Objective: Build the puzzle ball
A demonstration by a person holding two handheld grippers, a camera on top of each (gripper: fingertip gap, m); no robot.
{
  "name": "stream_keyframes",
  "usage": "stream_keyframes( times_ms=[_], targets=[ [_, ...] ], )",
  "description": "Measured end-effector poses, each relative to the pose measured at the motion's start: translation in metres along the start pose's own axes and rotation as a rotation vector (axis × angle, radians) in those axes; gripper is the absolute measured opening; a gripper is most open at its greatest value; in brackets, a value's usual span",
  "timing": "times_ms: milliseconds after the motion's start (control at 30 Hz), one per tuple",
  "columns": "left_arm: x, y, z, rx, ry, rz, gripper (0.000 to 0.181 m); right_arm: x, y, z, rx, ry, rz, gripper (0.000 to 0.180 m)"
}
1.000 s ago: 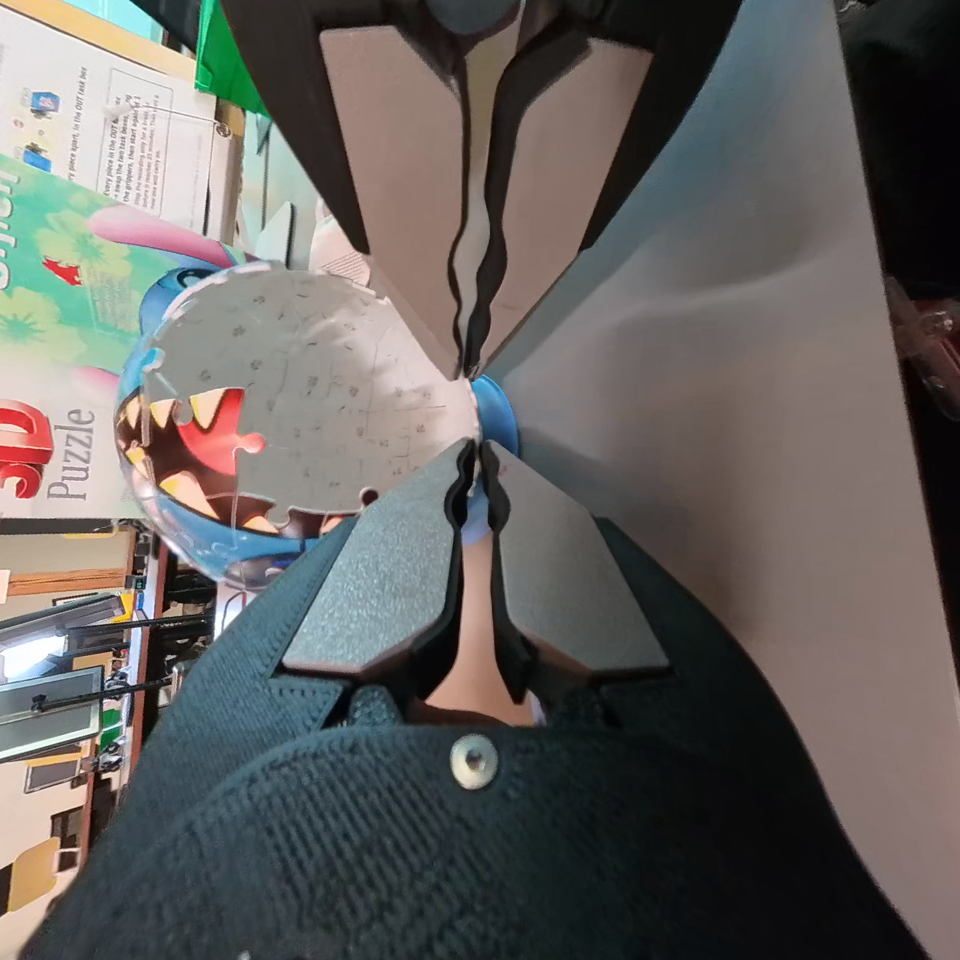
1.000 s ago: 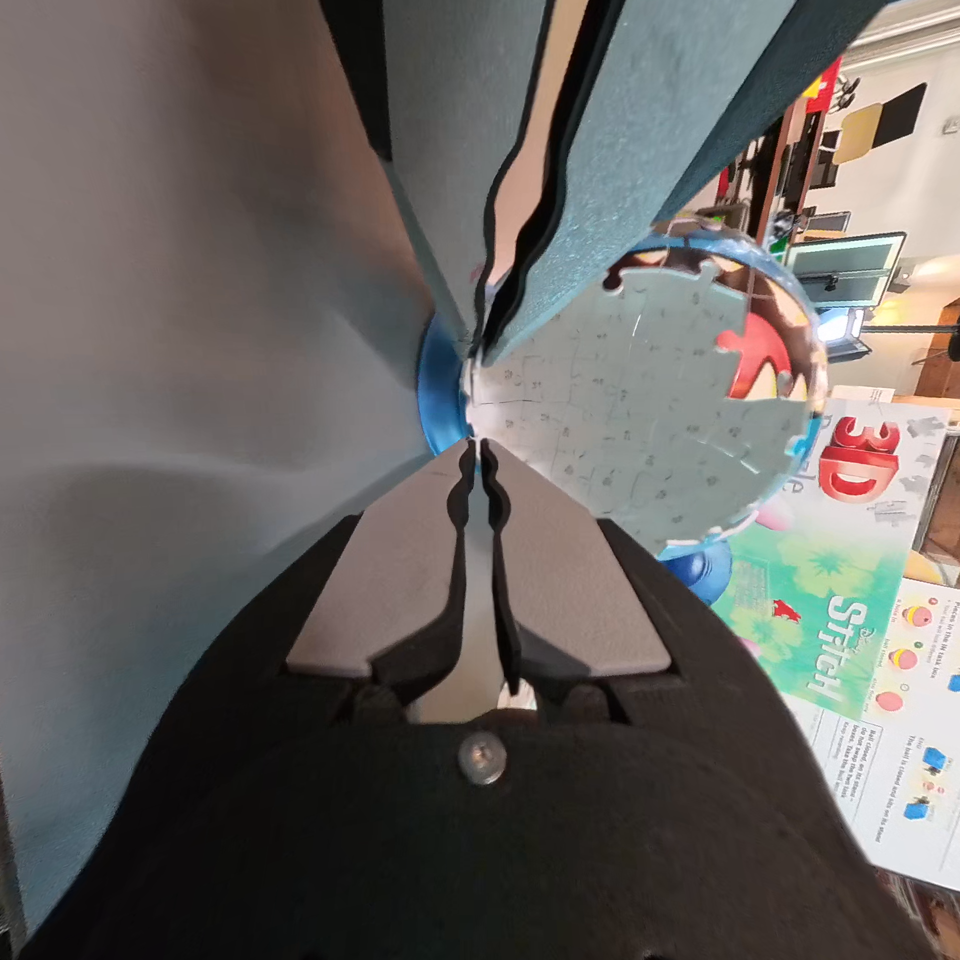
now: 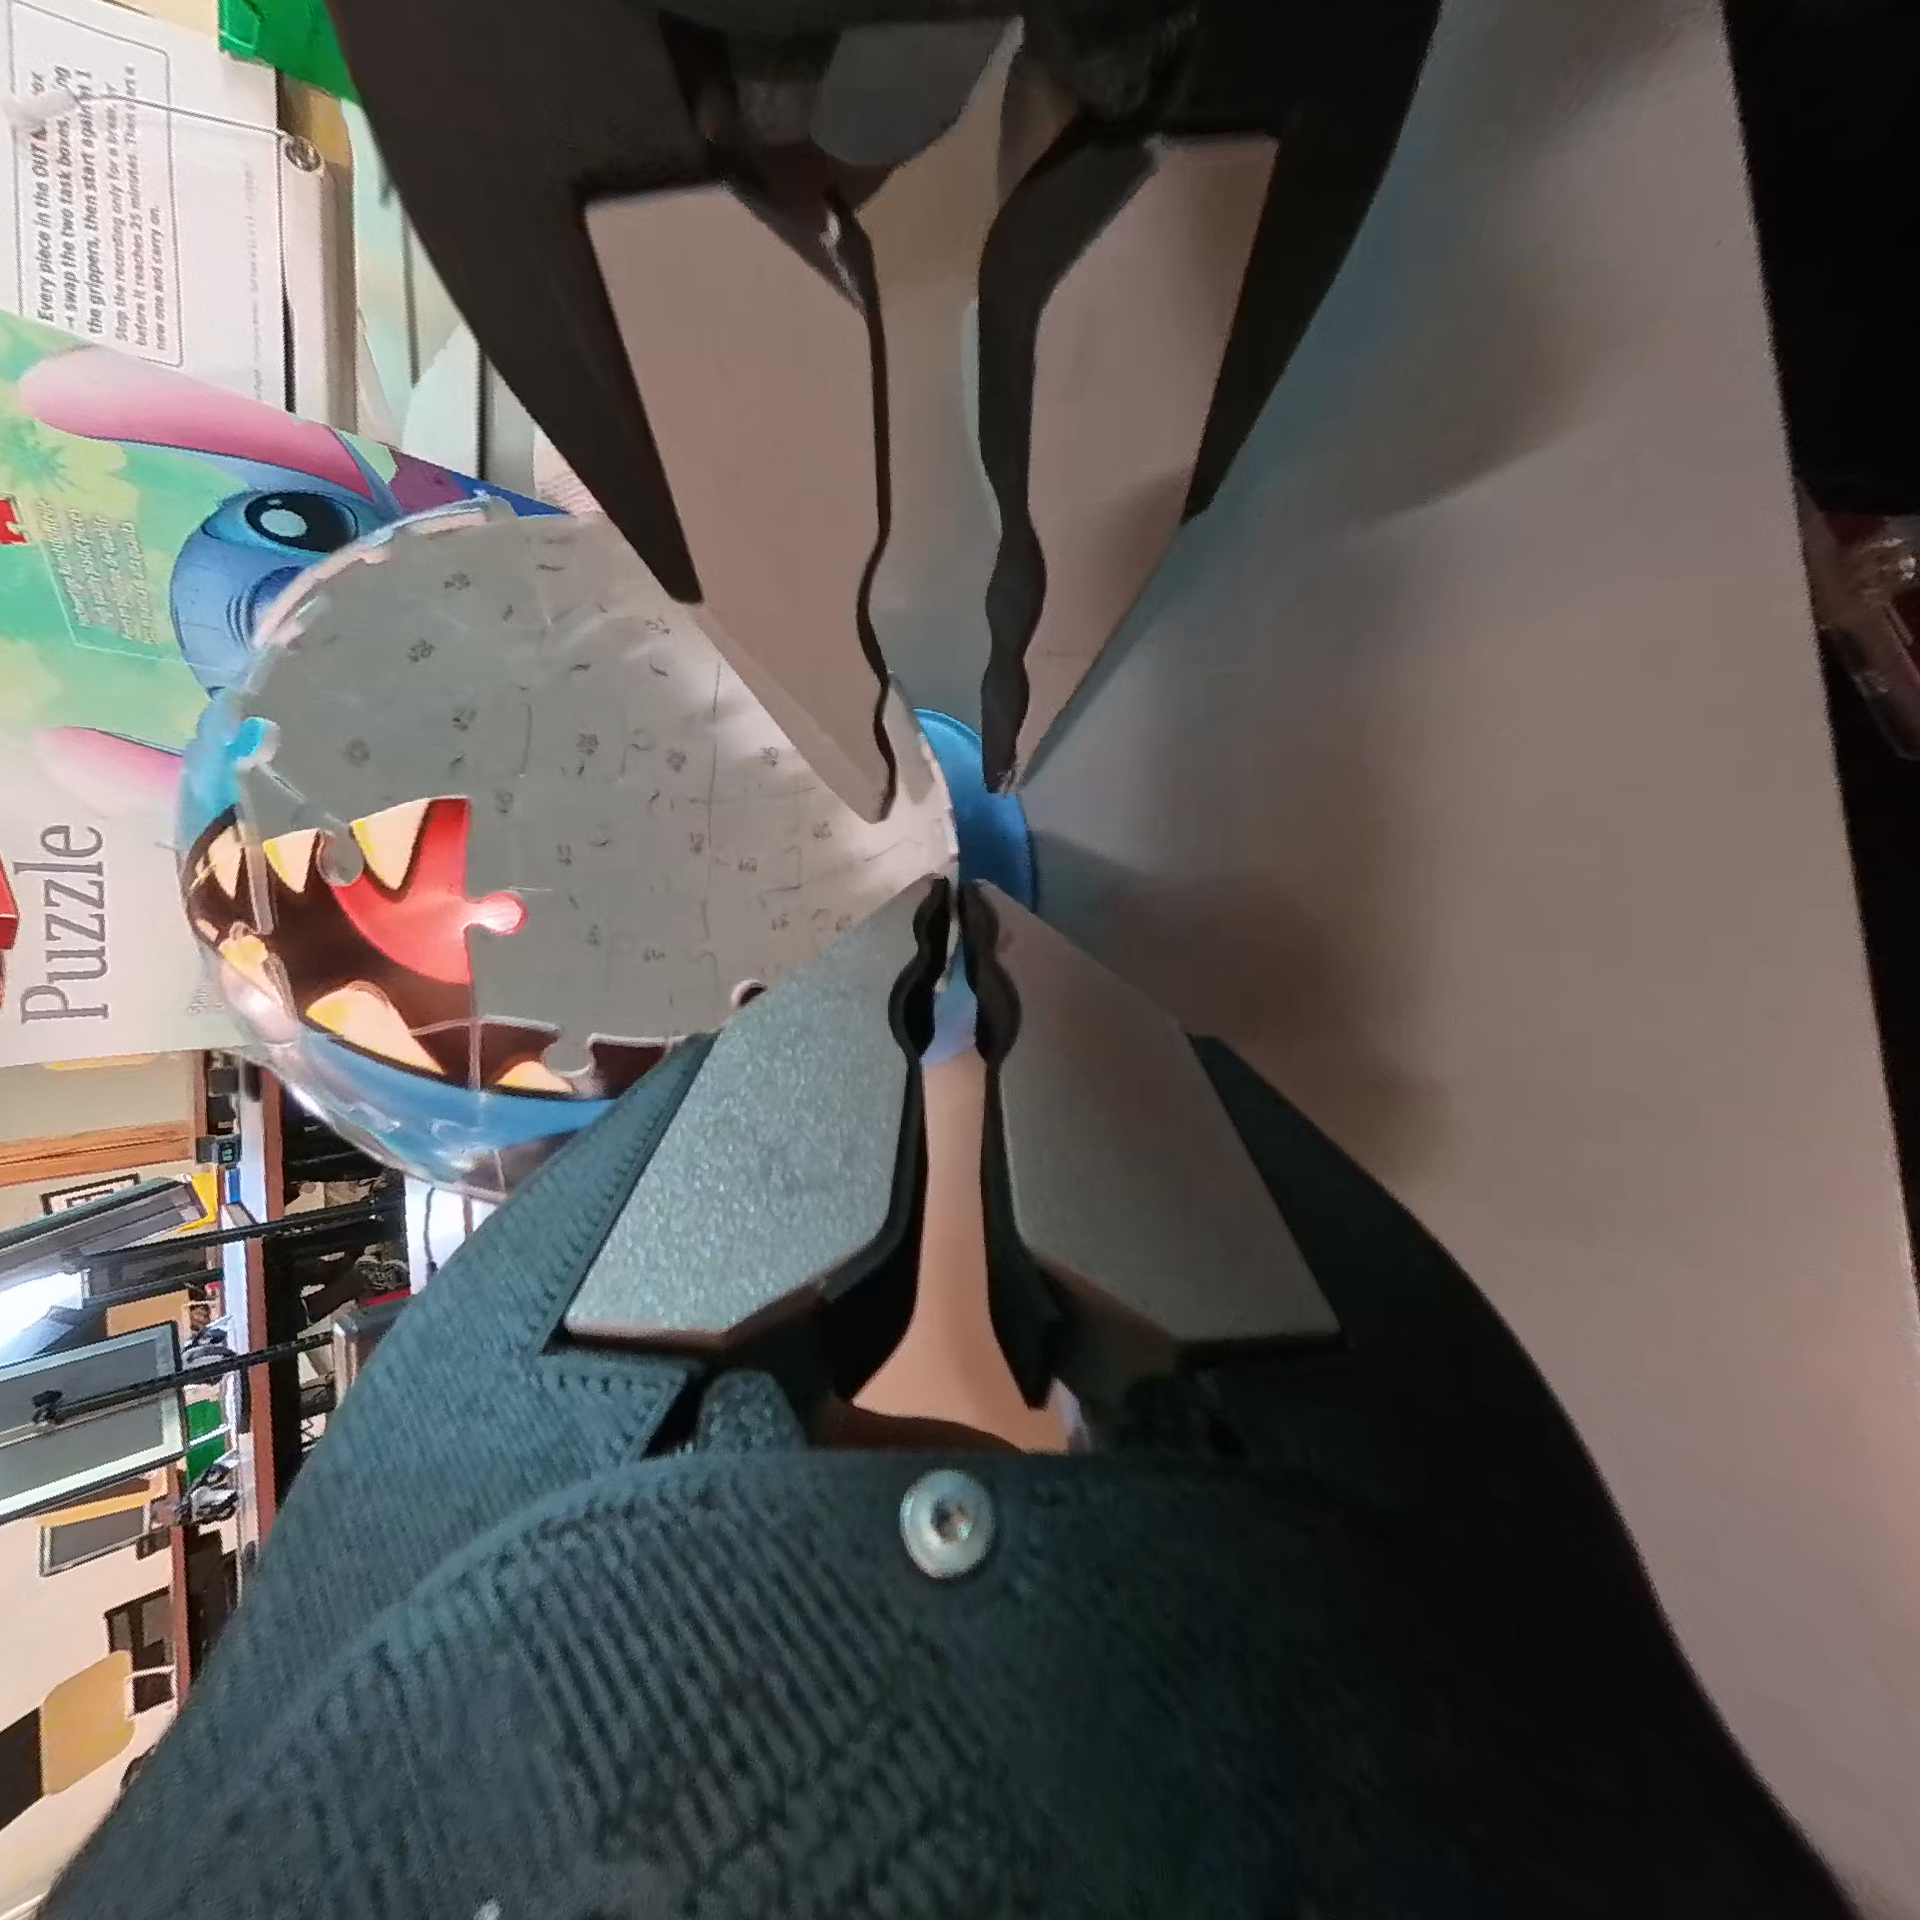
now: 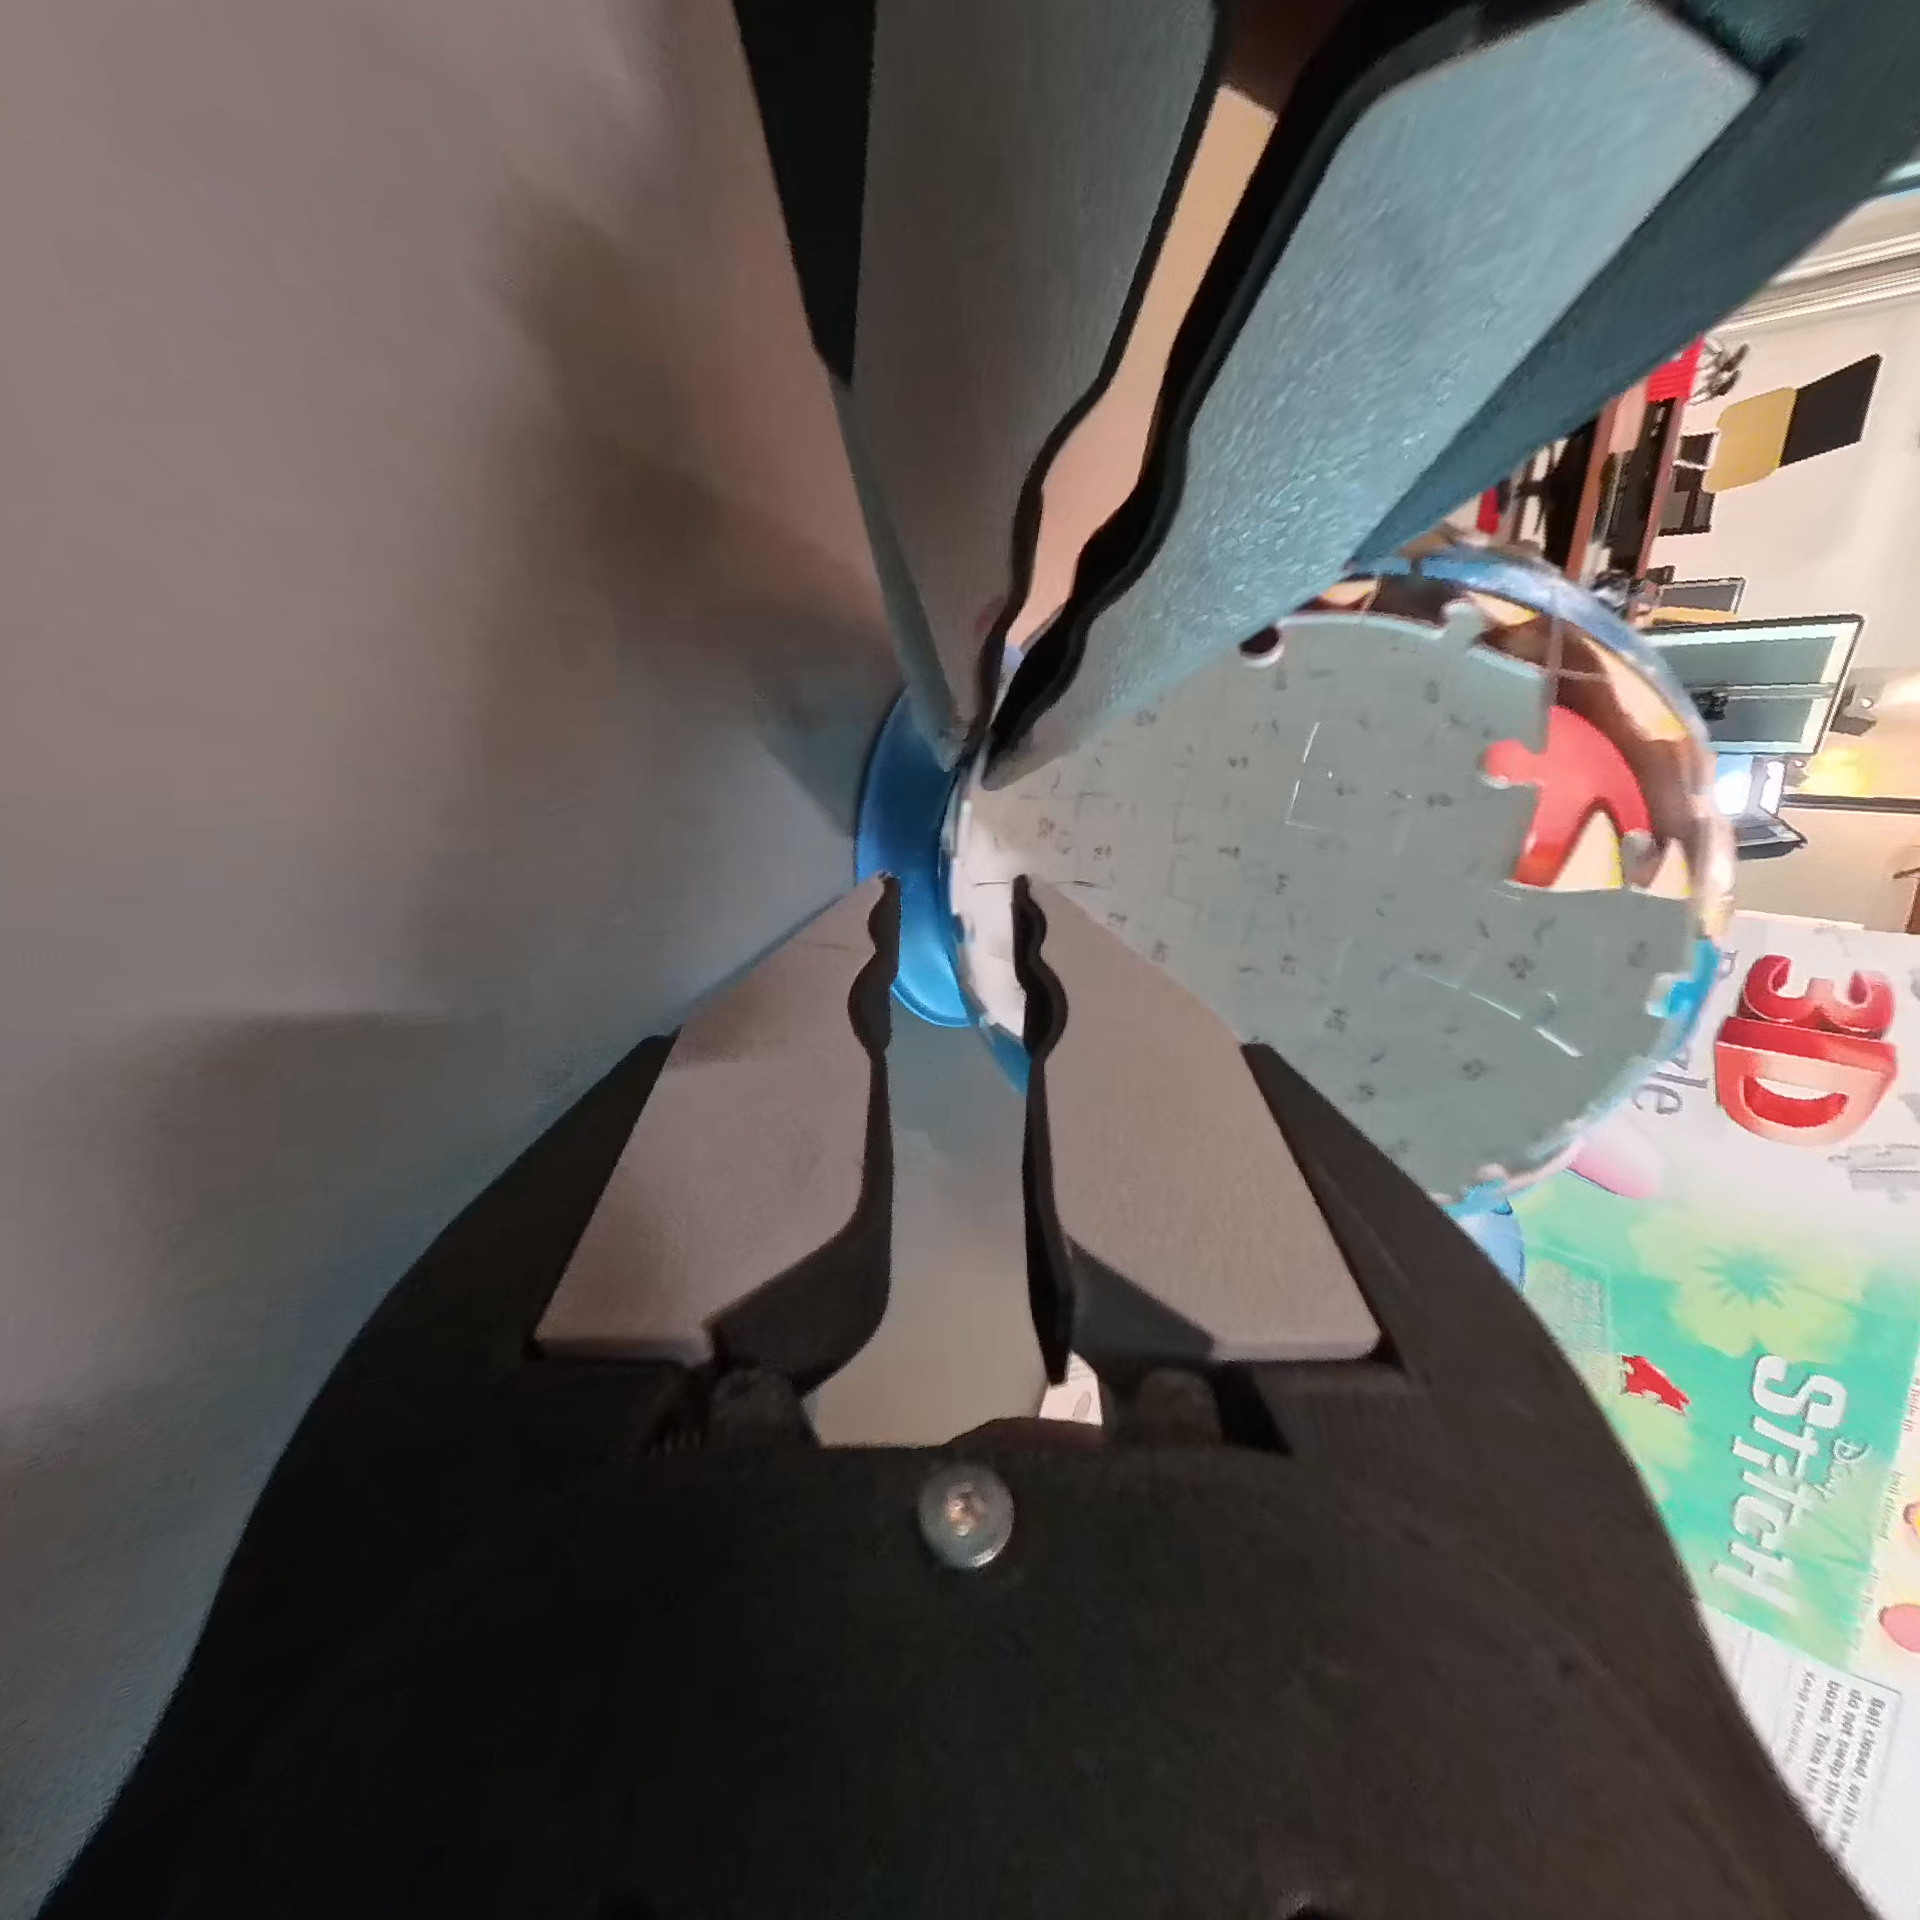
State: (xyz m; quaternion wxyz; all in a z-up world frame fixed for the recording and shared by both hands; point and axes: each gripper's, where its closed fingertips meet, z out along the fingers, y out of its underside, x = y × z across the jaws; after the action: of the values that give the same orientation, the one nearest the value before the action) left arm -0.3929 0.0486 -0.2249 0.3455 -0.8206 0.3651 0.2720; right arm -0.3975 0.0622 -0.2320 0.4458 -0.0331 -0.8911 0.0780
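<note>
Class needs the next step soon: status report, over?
Left tool shut on rim of half-built blue-and-grey puzzle ball. Right tool open, straddling same rim. Nothing in the way.

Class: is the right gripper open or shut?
Open. In its own view the right gripper shows a clear gap between its fingertips, which straddle the puzzle ball's blue rim.
</note>
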Motion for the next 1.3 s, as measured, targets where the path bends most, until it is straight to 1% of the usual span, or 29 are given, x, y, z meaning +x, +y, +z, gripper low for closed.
stream_keyframes(
  times_ms=[167,533,633,800,900,1100,1300],
  targets=[
    [-0.0007,-0.0015,-0.0001,-0.006,0.007,0.002,0.000,-0.0002,-0.0027,0.0041,0.032,0.005,-0.018,0.018],
    [-0.0011,-0.0009,0.0015,-0.028,0.015,0.018,0.000,0.0003,-0.0037,0.0049,0.079,-0.021,0.014,0.017],
    [-0.0016,-0.0016,0.0011,-0.033,0.010,0.024,0.000,0.0027,-0.0025,0.0040,0.090,-0.022,0.035,0.014],
    [-0.0028,-0.0030,0.0016,-0.036,0.006,0.029,0.000,0.0033,-0.0020,0.0005,0.096,-0.023,0.032,0.013],
    [-0.0024,-0.0026,0.0020,-0.047,0.011,0.037,0.000,0.0036,-0.0004,0.0009,0.095,-0.016,0.024,0.007],
    [-0.0016,-0.0027,0.0018,-0.065,0.026,0.060,0.000,0.0033,0.0021,0.0012,0.102,-0.028,0.040,0.009],
    [-0.0028,-0.0032,0.0028,-0.066,0.038,0.056,0.000,0.0009,0.0001,0.0004,0.127,-0.026,0.013,0.007]
  ],
)
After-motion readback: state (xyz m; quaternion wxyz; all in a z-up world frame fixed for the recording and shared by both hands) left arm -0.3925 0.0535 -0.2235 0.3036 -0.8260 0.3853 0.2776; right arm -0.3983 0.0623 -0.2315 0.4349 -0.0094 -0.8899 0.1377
